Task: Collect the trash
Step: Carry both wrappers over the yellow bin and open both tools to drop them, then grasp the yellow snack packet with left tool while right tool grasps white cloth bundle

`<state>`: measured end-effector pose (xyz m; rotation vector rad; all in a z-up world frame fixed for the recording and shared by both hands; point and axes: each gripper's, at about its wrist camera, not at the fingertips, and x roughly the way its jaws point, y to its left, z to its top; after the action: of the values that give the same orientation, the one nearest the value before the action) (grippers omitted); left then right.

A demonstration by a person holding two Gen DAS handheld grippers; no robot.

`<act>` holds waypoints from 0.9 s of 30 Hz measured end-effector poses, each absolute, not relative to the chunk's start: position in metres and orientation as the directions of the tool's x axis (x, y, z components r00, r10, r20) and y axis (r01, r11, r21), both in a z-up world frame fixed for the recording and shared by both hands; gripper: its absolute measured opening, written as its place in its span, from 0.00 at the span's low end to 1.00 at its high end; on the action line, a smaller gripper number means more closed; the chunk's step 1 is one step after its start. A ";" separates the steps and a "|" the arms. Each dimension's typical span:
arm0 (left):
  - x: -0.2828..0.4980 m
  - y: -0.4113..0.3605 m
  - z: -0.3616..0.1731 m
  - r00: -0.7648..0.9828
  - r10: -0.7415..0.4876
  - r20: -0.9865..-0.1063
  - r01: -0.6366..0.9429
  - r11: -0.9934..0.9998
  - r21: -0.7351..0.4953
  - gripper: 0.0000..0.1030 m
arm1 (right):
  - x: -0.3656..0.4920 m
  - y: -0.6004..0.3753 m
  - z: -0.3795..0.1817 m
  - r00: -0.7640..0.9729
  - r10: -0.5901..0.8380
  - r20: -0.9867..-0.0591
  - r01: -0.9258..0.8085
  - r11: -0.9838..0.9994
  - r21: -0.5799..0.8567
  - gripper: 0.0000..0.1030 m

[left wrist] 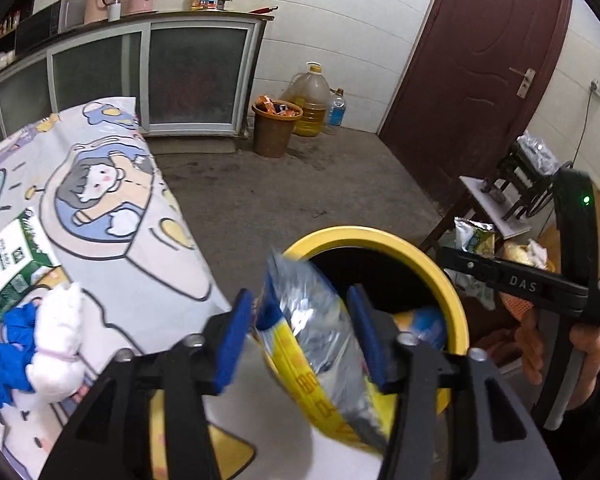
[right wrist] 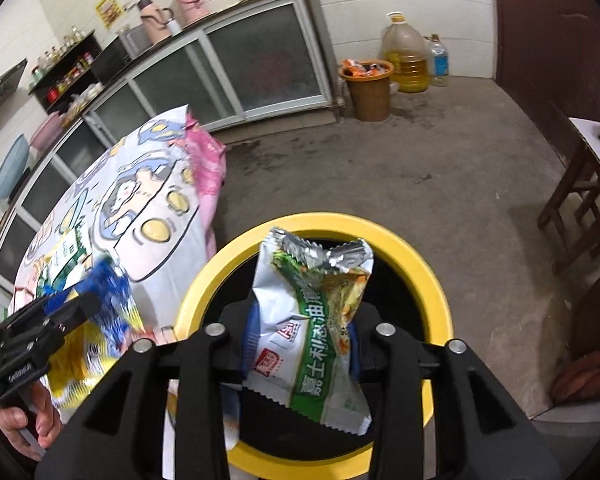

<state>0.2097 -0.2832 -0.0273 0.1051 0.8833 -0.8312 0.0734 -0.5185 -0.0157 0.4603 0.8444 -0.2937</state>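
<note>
A bin with a yellow rim (left wrist: pixel 380 240) (right wrist: pixel 420 264) and a black inside stands on the floor beside the cloth-covered table (left wrist: pixel 119 220) (right wrist: pixel 151 200). My left gripper (left wrist: pixel 300 336) hangs over the bin's near edge, jaws apart. A blurred blue, yellow and silver wrapper (left wrist: pixel 312 320) sits loose between its blue pads (left wrist: pixel 233 340). My right gripper (right wrist: pixel 304 344) is above the bin's mouth, and a green and silver snack packet (right wrist: pixel 320 320) stands upright between its pads. The left wrist view shows the right gripper (left wrist: pixel 446 256) from the side, held by a hand (left wrist: pixel 584 352).
On the table lie a green and white packet (left wrist: pixel 7 268), a white fluffy thing (left wrist: pixel 55 340) and a blue cloth (left wrist: pixel 3 344). A brown bucket of trash (left wrist: pixel 273 128) and oil jugs (left wrist: pixel 310 100) stand by the far cabinet. A wooden stool (right wrist: pixel 580 188) is at the right, near the door (left wrist: pixel 480 72).
</note>
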 end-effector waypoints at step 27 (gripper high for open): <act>0.179 -0.084 0.020 0.616 -0.493 -0.614 0.463 0.857 -0.225 0.81 | 0.093 -0.405 0.023 0.736 0.060 -0.674 0.152 0.956 0.251 0.51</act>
<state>0.1794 -0.0844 0.0198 -0.0454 0.7206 -0.5508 0.0925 -0.4055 0.0227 0.3009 0.7450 -0.0513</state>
